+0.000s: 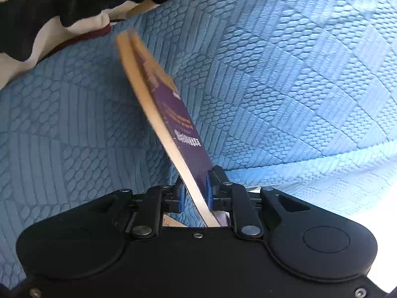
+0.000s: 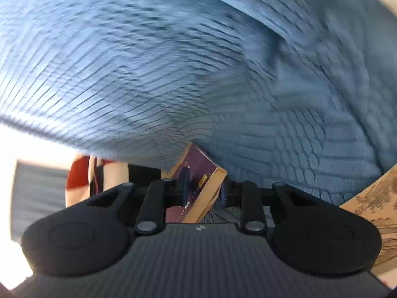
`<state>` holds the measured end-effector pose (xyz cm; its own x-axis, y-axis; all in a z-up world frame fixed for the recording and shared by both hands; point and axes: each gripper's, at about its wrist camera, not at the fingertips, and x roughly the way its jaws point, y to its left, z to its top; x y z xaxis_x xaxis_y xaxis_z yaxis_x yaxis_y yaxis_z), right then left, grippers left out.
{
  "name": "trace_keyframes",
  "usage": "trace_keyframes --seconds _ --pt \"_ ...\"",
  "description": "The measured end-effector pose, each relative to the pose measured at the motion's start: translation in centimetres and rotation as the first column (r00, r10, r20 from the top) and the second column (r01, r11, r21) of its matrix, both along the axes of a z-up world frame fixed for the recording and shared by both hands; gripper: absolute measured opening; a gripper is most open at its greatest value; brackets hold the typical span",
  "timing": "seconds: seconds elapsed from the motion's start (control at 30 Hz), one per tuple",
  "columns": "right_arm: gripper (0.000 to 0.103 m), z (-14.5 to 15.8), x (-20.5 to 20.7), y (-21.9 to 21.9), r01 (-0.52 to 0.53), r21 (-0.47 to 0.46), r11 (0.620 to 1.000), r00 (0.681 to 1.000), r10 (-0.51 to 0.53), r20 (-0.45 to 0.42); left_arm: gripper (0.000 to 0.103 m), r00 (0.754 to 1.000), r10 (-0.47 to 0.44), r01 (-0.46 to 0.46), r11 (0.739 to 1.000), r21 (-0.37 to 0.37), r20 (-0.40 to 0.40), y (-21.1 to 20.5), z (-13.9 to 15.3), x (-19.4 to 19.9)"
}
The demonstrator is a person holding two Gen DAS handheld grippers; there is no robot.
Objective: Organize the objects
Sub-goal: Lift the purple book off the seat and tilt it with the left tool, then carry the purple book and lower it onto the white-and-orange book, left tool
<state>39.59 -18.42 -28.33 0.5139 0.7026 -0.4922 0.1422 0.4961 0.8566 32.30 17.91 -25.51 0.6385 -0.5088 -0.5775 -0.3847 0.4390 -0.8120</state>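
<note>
Left gripper (image 1: 194,193): jaws narrow, blue pads pressed on both faces of a thin purple book (image 1: 173,114) held edge-up; the book runs from the jaws toward 11 o'clock, clear of the blue quilted cover (image 1: 285,87) behind it; its far end is blurred. A black-and-white plush item (image 1: 49,7) lies at 10 o'clock near the frame edge.

Right gripper (image 2: 202,191): jaws narrow, with a purple, tan-edged book corner (image 2: 201,181) standing tilted between them; the left pad lies against the purple face; contact at the right pad is not clear, so a firm grip cannot be confirmed. Whether this is the same book as in the left view cannot be told. A printed tan box (image 2: 372,213) sits at 4 o'clock; the quilted cover fills the view from 9 through 3 o'clock, heavily blurred.

Judgement: step in hand is carrying or passing over a book, placement not yet made. The next move calls for one secure grip before the other lets go, then a level set-down.
</note>
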Motion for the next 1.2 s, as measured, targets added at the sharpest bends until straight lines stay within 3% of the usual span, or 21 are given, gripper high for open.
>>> trace_keyframes --seconds 0.2,0.37,0.63,0.8,1.0,1.2 --pt "0.025 4.8 -3.3 -0.7 -0.053 -0.169 0.984 0.99 0.075 0.122 0.018 0.999 -0.047 0.047 0.999 0.005 0.022 -1.1 1.8 -2.4" --pt "0.025 7.9 -7.0 -2.5 -0.028 -0.222 0.975 0.986 0.063 0.153 0.018 0.993 -0.112 0.113 0.993 -0.026 0.042 -2.4 3.8 -4.0" --pt "0.025 14.8 -13.6 -6.0 0.071 -0.298 0.952 0.97 0.004 0.242 0.018 0.968 -0.231 0.237 0.969 -0.062 0.095 -5.8 9.2 -6.0" --pt "0.025 18.7 -17.0 -7.3 0.143 -0.329 0.934 0.954 -0.042 0.298 0.019 0.948 -0.289 0.294 0.955 -0.022 0.131 -7.5 12.6 -7.4" --pt "0.025 20.2 -20.5 -7.3 0.187 -0.359 0.914 0.934 -0.053 0.352 0.021 0.927 -0.344 0.339 0.939 0.06 0.147 -8.9 14.5 -9.5" --pt "0.026 18.3 -23.4 -7.5 0.18 -0.39 0.903 0.939 -0.04 0.343 0.022 0.934 -0.345 0.339 0.938 0.072 0.094 -9.4 11.5 -12.0"
